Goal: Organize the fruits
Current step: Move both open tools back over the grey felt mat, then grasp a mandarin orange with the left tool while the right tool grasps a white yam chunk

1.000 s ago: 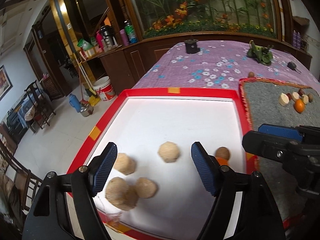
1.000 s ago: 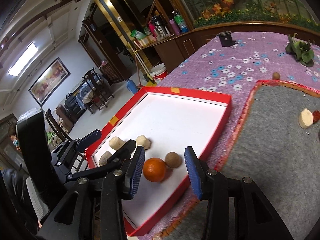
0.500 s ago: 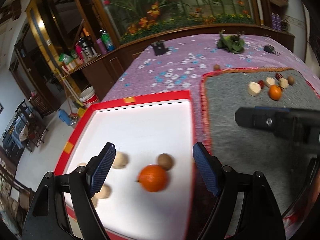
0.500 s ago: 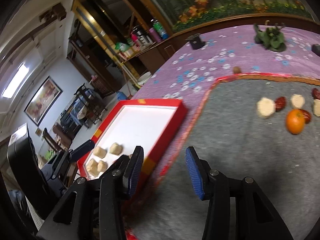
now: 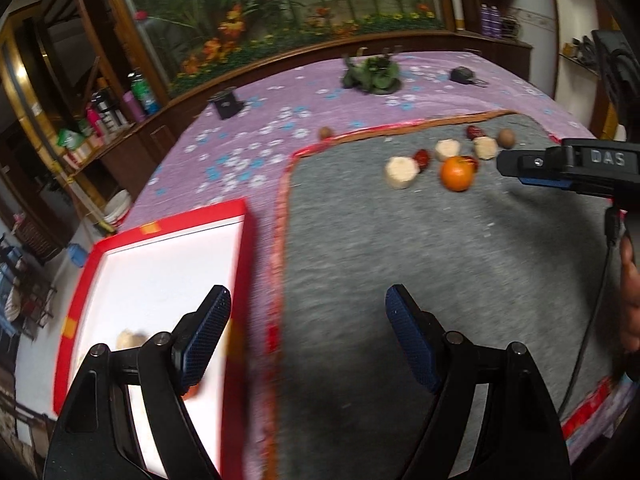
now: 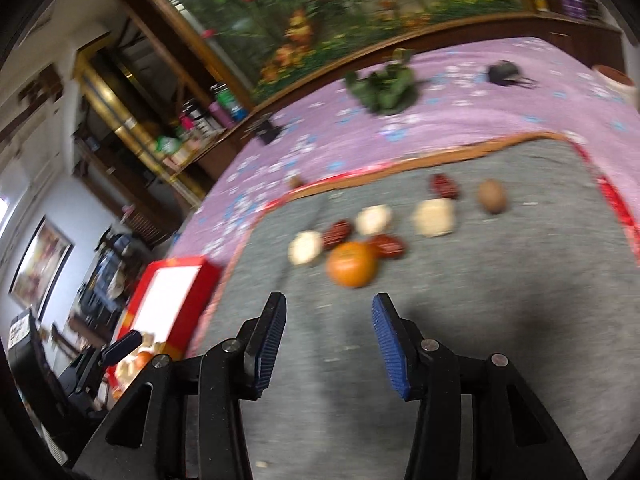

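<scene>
Grey felt mat (image 6: 480,320) bearing scattered fruits: right gripper (image 6: 329,340), jaws apart and empty, should centre squarely over the orange (image 6: 352,264) before closing; left gripper (image 5: 308,336) likewise apart, empty.

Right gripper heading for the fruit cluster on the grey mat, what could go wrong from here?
1. The orange sits touching the dark red fruits and close to a pale piece; the right gripper, open and empty, may knock neighbours.
2. Round fruit could roll across the grey mat.
3. Both views are motion-blurred, so aim may be off.
</scene>
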`<state>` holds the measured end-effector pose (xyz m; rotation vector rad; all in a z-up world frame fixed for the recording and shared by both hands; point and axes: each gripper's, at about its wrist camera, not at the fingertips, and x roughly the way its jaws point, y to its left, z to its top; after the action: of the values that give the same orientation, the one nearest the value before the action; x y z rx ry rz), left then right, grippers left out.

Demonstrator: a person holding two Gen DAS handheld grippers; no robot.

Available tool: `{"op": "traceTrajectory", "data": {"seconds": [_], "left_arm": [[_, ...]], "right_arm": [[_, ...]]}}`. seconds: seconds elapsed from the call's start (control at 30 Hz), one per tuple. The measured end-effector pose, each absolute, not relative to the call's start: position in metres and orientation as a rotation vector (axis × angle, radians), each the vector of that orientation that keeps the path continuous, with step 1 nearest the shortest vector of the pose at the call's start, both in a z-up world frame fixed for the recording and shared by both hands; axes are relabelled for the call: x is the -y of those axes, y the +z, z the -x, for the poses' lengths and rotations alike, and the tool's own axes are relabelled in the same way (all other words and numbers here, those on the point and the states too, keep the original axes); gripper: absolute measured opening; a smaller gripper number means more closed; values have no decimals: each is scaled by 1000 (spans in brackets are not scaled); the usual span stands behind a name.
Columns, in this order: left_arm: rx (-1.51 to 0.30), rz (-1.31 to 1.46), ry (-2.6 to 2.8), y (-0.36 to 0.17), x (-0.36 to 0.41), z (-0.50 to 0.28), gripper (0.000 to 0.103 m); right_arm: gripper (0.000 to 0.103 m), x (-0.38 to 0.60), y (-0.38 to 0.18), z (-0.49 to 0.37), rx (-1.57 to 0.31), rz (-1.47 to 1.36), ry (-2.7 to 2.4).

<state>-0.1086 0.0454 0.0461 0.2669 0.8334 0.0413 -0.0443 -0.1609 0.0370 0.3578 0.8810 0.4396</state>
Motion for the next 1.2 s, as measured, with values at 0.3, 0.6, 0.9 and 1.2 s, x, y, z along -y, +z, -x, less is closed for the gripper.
{"op": "traceTrajectory", "data": {"seconds": [0.3, 0.6, 0.9, 1.2], "left_arm": [[-876, -232, -74, 44, -9, 75, 80], [-905, -213, -149, 42, 12, 47, 80], [-933, -206, -178, 35, 33, 17, 80], [-944, -263, -210, 22, 53, 0, 62]], "right_arm": [[48, 166, 40, 3, -893, -244, 355], [45, 169, 13, -36, -945, -261, 284], [30, 170, 11, -37, -921, -194, 329], [30, 204, 10, -43, -979, -401, 376]]}}
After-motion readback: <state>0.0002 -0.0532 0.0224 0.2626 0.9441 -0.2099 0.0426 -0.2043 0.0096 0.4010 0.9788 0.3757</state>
